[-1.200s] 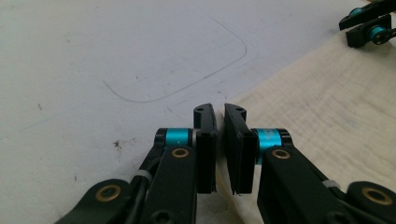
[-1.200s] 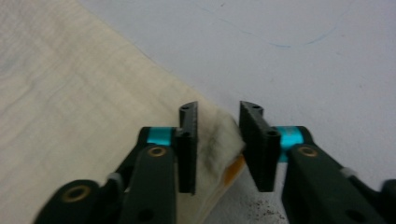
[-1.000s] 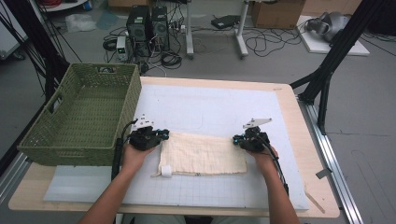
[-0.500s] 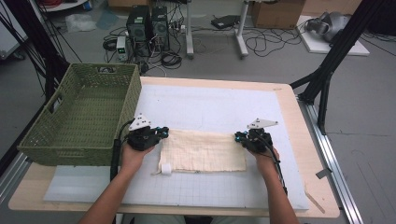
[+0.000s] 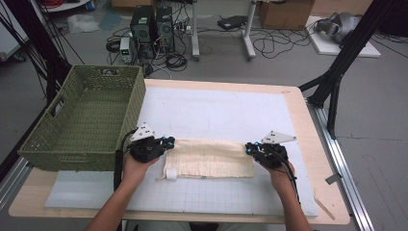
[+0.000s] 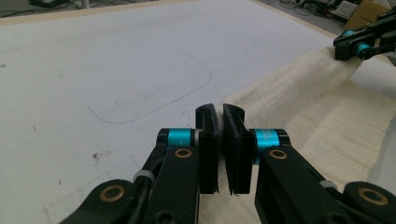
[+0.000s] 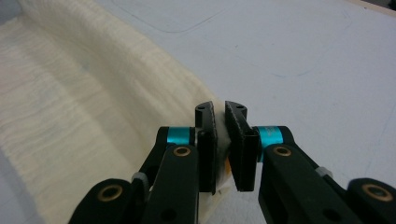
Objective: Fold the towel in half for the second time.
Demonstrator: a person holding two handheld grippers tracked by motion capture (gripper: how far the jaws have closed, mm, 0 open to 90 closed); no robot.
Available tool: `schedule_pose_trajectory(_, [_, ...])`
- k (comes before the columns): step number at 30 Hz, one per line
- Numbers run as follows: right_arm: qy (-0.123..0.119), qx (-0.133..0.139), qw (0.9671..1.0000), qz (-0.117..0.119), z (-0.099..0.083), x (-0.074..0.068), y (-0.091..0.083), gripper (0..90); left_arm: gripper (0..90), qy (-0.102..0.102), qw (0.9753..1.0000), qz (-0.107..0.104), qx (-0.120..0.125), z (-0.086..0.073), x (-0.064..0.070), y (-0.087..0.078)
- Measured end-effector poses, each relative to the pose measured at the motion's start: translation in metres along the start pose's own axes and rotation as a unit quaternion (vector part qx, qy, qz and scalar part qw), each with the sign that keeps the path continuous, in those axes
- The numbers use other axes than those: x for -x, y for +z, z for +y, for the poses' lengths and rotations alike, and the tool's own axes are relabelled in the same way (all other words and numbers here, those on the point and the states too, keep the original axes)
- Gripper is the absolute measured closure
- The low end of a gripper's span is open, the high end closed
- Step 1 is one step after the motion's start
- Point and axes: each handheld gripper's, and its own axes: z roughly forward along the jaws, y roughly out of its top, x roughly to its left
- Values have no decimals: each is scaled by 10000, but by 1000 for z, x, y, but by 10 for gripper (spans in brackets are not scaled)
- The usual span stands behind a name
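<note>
While both forearms come in from the near edge of the table, each hand pinches one end of the cloth, which lies folded on the white mat in the near middle. The left gripper has its jaws nearly shut on the cloth's far-left corner; its own view shows the fabric caught between the pads. The right gripper is likewise clamped on the far-right corner, a sliver of cloth showing in the narrow gap. Holding both corners of the far fold probably keeps the edge taut and level, so it can be folded over or lifted evenly. Beyond and left, the green basket stands at the mat's edge, likely where the cloth will go.
</note>
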Motion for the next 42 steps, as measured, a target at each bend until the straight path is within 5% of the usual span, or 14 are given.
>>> schedule_pose_trajectory(25, [-199, -142, 9985, 485, -23, -25, -27, 831, 821, -6, 9987, -246, -442, -26, 18, -18])
schedule_pose_trajectory(28, [-271, -259, 9980, 513, -26, -27, -29, 831, 774, -70, 9983, -341, -463, -27, 18, -19])
schedule_pose_trajectory(33, [-266, -358, 9974, 561, -33, -28, -31, 830, 474, -314, 9983, -480, -132, -13, 20, -20])
schedule_pose_trajectory(37, [-317, -380, 9970, 589, -34, -29, -33, 826, 460, -233, 9989, -401, 12, -4, 21, -16])
schedule_pose_trajectory(42, [-382, -448, 9956, 734, -34, -31, -36, 825, 500, -157, 9988, -287, -361, -10, 21, 3])
